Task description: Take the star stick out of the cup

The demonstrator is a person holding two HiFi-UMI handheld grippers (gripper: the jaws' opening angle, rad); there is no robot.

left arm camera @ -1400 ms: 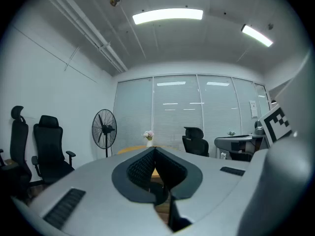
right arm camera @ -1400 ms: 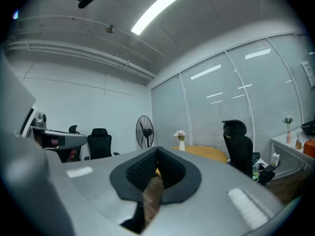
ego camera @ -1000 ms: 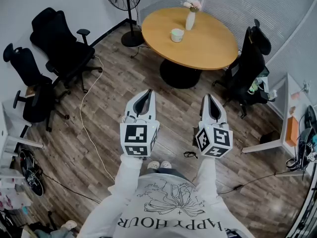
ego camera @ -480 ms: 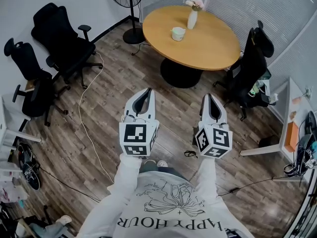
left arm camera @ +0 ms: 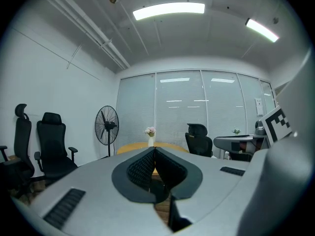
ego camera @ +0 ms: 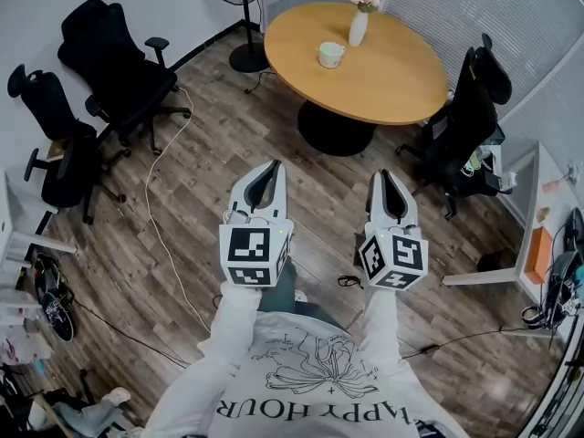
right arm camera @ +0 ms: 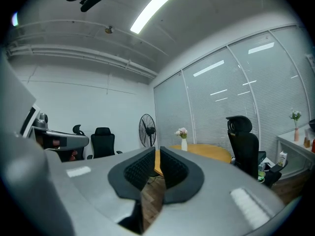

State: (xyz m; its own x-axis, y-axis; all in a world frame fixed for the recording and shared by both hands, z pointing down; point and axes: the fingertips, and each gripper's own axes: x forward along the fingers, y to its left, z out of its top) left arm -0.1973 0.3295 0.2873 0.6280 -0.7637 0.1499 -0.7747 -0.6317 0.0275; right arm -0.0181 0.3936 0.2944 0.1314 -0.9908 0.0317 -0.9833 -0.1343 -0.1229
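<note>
Star stick itself cannot be made out in any view. In the head view only its cup (ego camera: 330,55) shows, a small pale mug on the round wooden table (ego camera: 401,80) at the far side of the room, just left of and nearer than a white vase (ego camera: 359,26) of flowers. The left gripper (ego camera: 272,167) and right gripper (ego camera: 387,176) are held side by side over the plank floor, well apart from the table. Black office chairs stand at far left and to the right of the table.

In the left gripper view the left gripper (left arm camera: 154,150) is clenched, its ribbed pads meeting at the tips with nothing between them. The vase (left arm camera: 150,140) and a sliver of the table (left arm camera: 130,148) sit straight beyond the tips; the cup is not visible.

In the right gripper view the right gripper (right arm camera: 158,150) is opening, a narrow slit between the jaws showing only floor and table edge, so it is empty. The vase (right arm camera: 183,142) stands just right of the tips.

A stick like this is probably light, thin and stiff. Pinching its shaft just above the rim and lifting straight up should work. The cup may tip or drag along, so steadying it with the other gripper seems wise.
</note>
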